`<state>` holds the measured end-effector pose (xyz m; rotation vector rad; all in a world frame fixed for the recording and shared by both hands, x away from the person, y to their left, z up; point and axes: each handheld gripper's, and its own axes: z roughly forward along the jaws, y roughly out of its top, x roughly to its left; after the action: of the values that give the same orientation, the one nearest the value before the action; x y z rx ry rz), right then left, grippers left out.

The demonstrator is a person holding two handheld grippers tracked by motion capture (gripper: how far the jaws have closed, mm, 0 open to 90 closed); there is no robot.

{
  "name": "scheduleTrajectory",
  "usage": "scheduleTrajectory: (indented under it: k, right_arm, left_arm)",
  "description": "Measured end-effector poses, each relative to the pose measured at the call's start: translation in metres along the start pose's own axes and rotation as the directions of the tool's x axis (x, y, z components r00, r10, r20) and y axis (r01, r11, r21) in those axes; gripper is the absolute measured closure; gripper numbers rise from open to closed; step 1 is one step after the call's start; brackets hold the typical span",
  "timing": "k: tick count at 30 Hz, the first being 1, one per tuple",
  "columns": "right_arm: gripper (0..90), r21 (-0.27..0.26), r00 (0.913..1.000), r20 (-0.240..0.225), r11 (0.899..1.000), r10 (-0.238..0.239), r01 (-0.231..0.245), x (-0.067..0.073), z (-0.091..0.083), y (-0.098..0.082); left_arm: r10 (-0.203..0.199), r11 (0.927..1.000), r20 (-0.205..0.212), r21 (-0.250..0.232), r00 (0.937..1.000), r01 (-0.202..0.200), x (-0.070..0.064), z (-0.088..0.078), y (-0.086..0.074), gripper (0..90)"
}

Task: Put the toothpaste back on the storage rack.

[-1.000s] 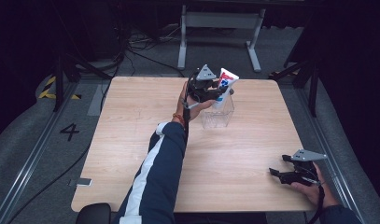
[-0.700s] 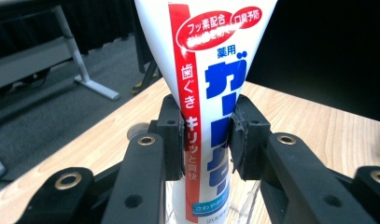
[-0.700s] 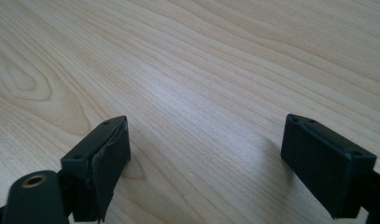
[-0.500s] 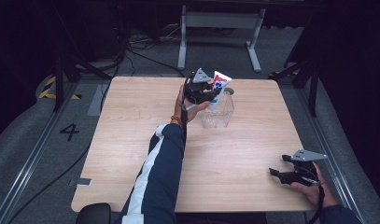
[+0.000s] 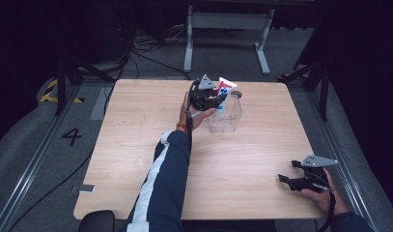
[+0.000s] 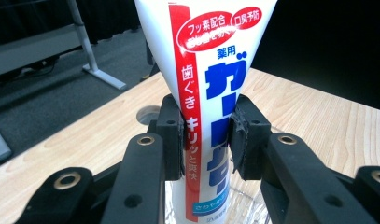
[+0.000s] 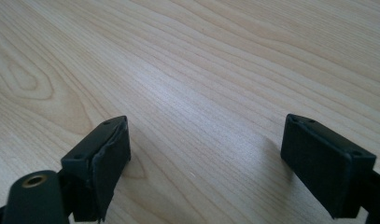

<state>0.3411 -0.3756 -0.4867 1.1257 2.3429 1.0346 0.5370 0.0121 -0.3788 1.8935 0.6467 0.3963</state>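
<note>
The left gripper (image 6: 207, 140) pinches a white toothpaste tube (image 6: 204, 84) between its pads, holding it upright with its lower end inside a clear cup (image 5: 226, 115) at the far middle of the wooden table (image 5: 136, 145). The right gripper (image 7: 204, 158) rests low over bare wood near the table's right front corner, well apart from the cup, its jaws spread wide with nothing between them.

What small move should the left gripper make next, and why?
Probably lower a little further, then open. The left gripper is shut on the toothpaste tube, whose lower end sits inside the clear container but hasn't visibly reached the bottom.
</note>
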Motion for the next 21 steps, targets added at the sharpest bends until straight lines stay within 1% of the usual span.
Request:
scheduleTrajectory:
  k: [5, 8, 10, 13, 15, 16, 18, 21]
  right_arm:
    - [16.0, 0.000, 1.0000, 0.000, 1.000, 0.000, 0.000, 0.000, 0.000, 0.000]
    - [16.0, 0.000, 1.0000, 0.000, 1.000, 0.000, 0.000, 0.000, 0.000, 0.000]
    - [16.0, 0.000, 1.0000, 0.000, 1.000, 0.000, 0.000, 0.000, 0.000, 0.000]
    - [16.0, 0.000, 1.0000, 0.000, 1.000, 0.001, -0.001, 0.000, 0.000, 0.000]
    - [16.0, 0.000, 1.0000, 0.000, 1.000, 0.000, 0.000, 0.000, 0.000, 0.000]
    - [16.0, 0.000, 1.0000, 0.000, 1.000, 0.000, 0.000, 0.000, 0.000, 0.000]
    - [16.0, 0.000, 1.0000, 0.000, 1.000, 0.000, 0.000, 0.000, 0.000, 0.000]
    - [16.0, -0.001, 1.0000, 0.000, 1.000, -0.001, 0.001, 0.000, 0.000, 0.000]
  left_arm:
    - [-0.003, 0.9999, -0.002, 0.015, 1.0000, 0.003, -0.001, 0.003, -0.008, 68.7]
    - [0.010, 0.9997, -0.003, 0.025, 0.9999, -0.010, -0.001, 0.004, -0.009, 68.6]
    - [0.004, 0.9993, -0.007, 0.038, 1.0000, -0.004, -0.002, 0.005, -0.011, 68.4]
    - [0.004, 0.9992, -0.001, 0.041, 1.0000, -0.004, -0.001, 0.006, -0.012, 68.2]
    - [0.021, 0.9983, 0.001, 0.055, 0.9998, -0.021, -0.003, 0.007, -0.012, 68.0]
    - [0.036, 0.9977, -0.002, 0.058, 0.9994, -0.035, -0.004, 0.008, -0.012, 67.9]
    - [0.054, 0.9951, -0.002, 0.083, 0.9986, -0.053, -0.006, 0.009, -0.012, 67.9]
    - [0.061, 0.9931, -0.005, 0.101, 0.9981, -0.061, -0.006, 0.010, -0.014, 67.8]
